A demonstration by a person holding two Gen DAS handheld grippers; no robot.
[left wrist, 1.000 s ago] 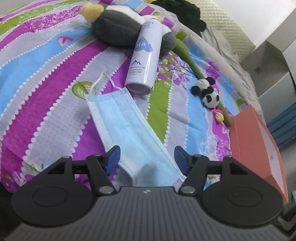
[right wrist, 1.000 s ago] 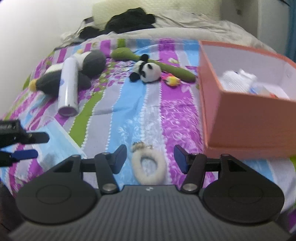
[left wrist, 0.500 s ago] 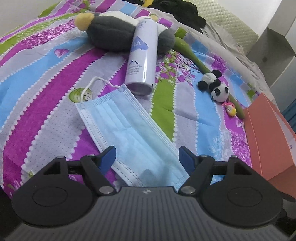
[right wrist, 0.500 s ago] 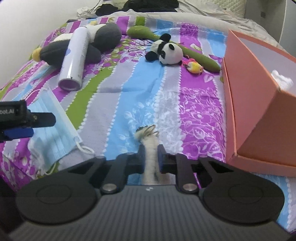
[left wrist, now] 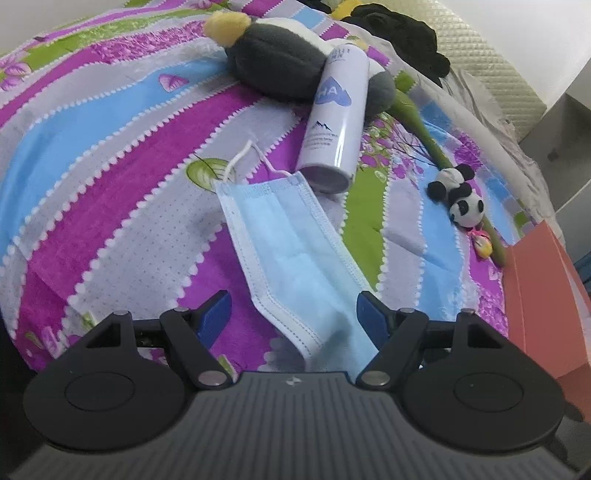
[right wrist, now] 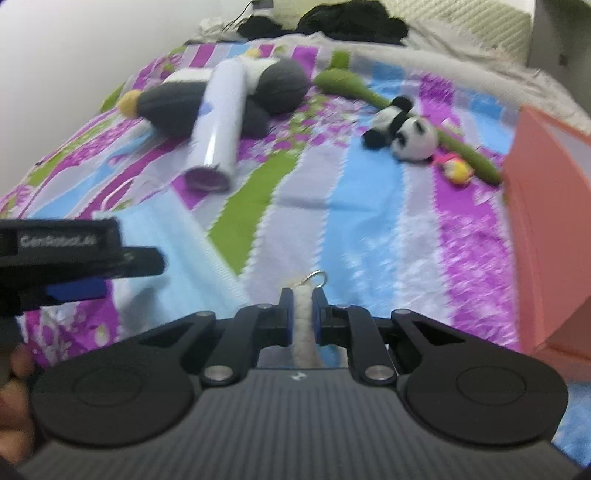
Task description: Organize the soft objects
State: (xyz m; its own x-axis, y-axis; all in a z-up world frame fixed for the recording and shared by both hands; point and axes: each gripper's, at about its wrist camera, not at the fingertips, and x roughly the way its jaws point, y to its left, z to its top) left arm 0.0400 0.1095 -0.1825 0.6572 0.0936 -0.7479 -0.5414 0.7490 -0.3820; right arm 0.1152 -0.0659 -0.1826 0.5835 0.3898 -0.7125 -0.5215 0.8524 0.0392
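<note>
My right gripper is shut on a white fluffy ring with a small metal loop at its tip, held just above the striped bedspread. My left gripper stands open over the near end of a blue face mask that lies flat on the bed; its pads do not touch the mask. From the right wrist view the left gripper shows at the left edge above the same mask. An orange box stands at the right.
A grey plush penguin lies at the back with a white spray can leaning on it. A small plush panda rests on a green plush stem beside a small pink and yellow toy. Dark clothes are heaped beyond.
My right gripper closed on the fluffy ring and lifted it off the bedspread while swinging left. My left gripper opened a little wider over the mask.
</note>
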